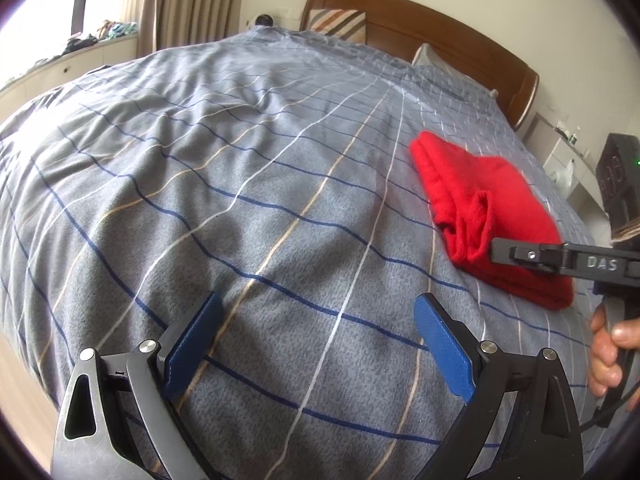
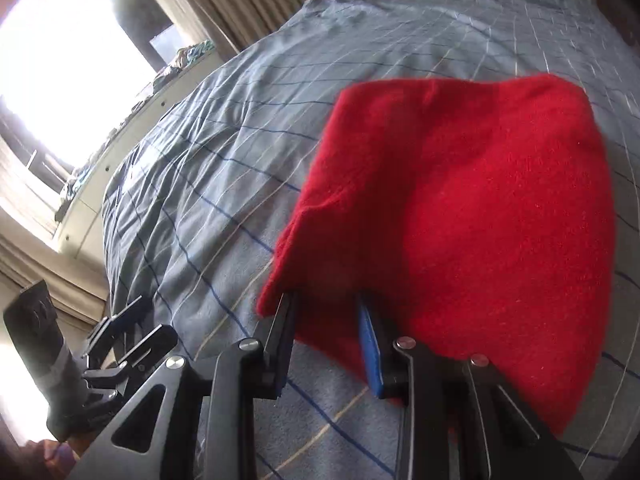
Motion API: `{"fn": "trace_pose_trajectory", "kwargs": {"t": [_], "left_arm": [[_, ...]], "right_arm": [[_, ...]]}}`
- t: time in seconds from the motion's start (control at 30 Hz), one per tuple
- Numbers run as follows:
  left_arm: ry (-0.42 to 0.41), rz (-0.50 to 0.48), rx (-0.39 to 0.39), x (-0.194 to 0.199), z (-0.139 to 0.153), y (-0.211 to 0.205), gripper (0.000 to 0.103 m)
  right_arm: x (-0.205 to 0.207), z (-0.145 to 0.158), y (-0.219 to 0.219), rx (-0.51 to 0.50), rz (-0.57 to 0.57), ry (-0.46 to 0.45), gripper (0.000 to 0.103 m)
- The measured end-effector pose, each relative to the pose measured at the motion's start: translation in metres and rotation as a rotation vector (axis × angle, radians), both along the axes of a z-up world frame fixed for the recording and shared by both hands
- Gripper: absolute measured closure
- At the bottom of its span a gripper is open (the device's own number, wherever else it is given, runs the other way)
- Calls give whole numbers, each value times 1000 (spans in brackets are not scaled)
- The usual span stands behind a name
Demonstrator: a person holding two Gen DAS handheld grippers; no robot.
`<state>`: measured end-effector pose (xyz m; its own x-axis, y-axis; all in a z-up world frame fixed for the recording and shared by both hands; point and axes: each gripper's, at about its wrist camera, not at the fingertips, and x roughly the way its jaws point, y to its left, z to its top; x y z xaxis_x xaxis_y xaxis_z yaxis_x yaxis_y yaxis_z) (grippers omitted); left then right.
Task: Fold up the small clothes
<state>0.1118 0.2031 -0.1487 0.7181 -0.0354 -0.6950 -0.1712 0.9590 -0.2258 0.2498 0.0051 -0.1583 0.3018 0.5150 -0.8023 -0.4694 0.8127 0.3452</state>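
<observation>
A folded red garment [image 1: 492, 208] lies on the right side of the grey checked duvet [image 1: 240, 184]. My left gripper [image 1: 318, 312] is open and empty, low over bare duvet to the left of the garment. My right gripper [image 1: 496, 252] reaches in from the right at the garment's near edge. In the right wrist view the red garment [image 2: 480, 208] fills the middle, and the right gripper [image 2: 326, 300] has its fingertips tucked under the near fold, jaws partly apart with cloth between them. The left gripper [image 2: 132, 320] shows at lower left.
A wooden headboard [image 1: 420, 28] with a striped pillow [image 1: 340, 24] stands at the far end. Curtains [image 1: 180, 0] and a window sill with clutter [image 1: 80, 44] are at the left. A white bedside unit [image 1: 568, 160] is at the right.
</observation>
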Motion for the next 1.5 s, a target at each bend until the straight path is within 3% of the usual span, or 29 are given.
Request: {"fn": "trace_pose_trajectory", "kwargs": {"t": [0.1,0.13,0.2,0.27,0.33,0.37,0.4,0.43,0.47,0.53,0.57,0.6,0.67,0.8,0.83,0.87,0.93,0.97,1.0,1.1,1.23,1.27,1.3,1.33,1.37,1.4,1.43,1.5], "left_arm": [[-12,-13,-21,-3,4,-1,6],[-20,-20,-30,-2,6,-3,6],[-35,-55,-33,5,13,-12,6],[-28,-113,-36,22,25,-24,6],[-39,-174,-49,44,44,-36,6],[-49,-207,-62,55,54,-41,4],[-48,-243,-84,70,62,-46,0],[-25,-278,-109,88,66,-51,0],[21,-310,-132,108,64,-57,0],[130,-335,-147,147,49,-67,1],[171,-318,-127,163,40,-69,1],[210,-296,-104,176,30,-69,2],[272,-280,-86,193,14,-69,2],[300,-307,-83,202,3,-72,1],[297,-322,-85,204,3,-74,1],[291,-339,-90,204,3,-77,3],[289,-385,-84,207,0,-87,34],[297,-425,-99,207,-1,-93,70],[290,-426,-87,204,2,-97,77],[230,-419,-40,198,22,-102,82],[122,-424,-28,191,64,-103,81],[104,-421,-13,193,71,-103,78],[103,-407,15,197,73,-106,65],[115,-387,52,201,70,-108,57],[128,-360,105,203,66,-109,41],[133,-331,163,201,61,-108,34],[125,-308,209,195,58,-105,33],[88,-291,266,171,57,-98,27]], "right_arm": [[-19,36,-26,57,-34,-61,72],[-30,56,-53,19,-80,-143,72],[-31,56,-65,-22,-110,-152,72],[-26,31,-79,-114,-136,-71,71],[-22,1,-85,-129,-116,32,72],[-24,2,-90,-92,-124,19,68],[-18,15,-107,40,-153,16,61],[-18,15,-107,40,-153,16,41],[-12,23,-118,100,-190,11,25],[7,35,-140,153,-315,-26,21],[19,36,-148,168,-356,-20,21],[49,24,-159,212,-392,54,21],[62,13,-162,241,-412,102,21],[93,-29,-157,383,-476,227,25],[96,-32,-155,393,-479,218,37],[100,-31,-149,387,-461,200,56],[103,-22,-133,274,-432,129,72],[101,-14,-123,190,-408,69,75],[99,-6,-113,115,-373,9,75],[83,22,-85,-51,-290,-152,77],[71,67,-84,-42,-268,-279,77],[76,76,-86,-32,-271,-294,76],[82,81,-90,-23,-278,-289,75],[90,80,-94,-19,-288,-261,70],[98,76,-101,-22,-309,-217,57],[102,71,-110,-37,-338,-183,48],[100,64,-120,-69,-366,-172,31],[86,58,-140,-124,-402,-184,23]]}}
